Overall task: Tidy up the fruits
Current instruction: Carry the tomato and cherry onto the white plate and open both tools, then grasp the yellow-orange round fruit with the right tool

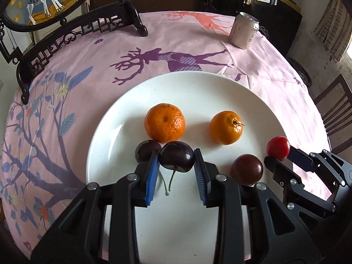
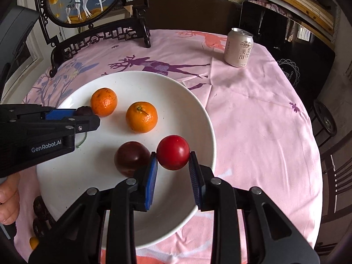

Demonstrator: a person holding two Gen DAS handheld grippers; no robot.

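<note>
A white plate (image 1: pixel 220 83) holds two oranges (image 1: pixel 164 122) (image 1: pixel 226 127), a second dark cherry (image 1: pixel 145 151) and a dark plum (image 1: pixel 246 169). My left gripper (image 1: pixel 176 160) is shut on a dark cherry (image 1: pixel 176 158) just above the plate, its stem hanging down. My right gripper (image 2: pixel 173 160) is shut on a red tomato (image 2: pixel 173 152) above the plate's (image 2: pixel 198 101) right side, beside the plum (image 2: pixel 129 157). The right gripper shows in the left wrist view (image 1: pixel 277 154), and the left gripper shows in the right wrist view (image 2: pixel 88 115).
A drink can (image 1: pixel 244 30) stands at the table's far right on the pink deer-print cloth (image 1: pixel 88 50). A dark carved stand with a round painted screen (image 1: pixel 41 2) sits at the far left. A chair (image 1: pixel 334 110) is at the right.
</note>
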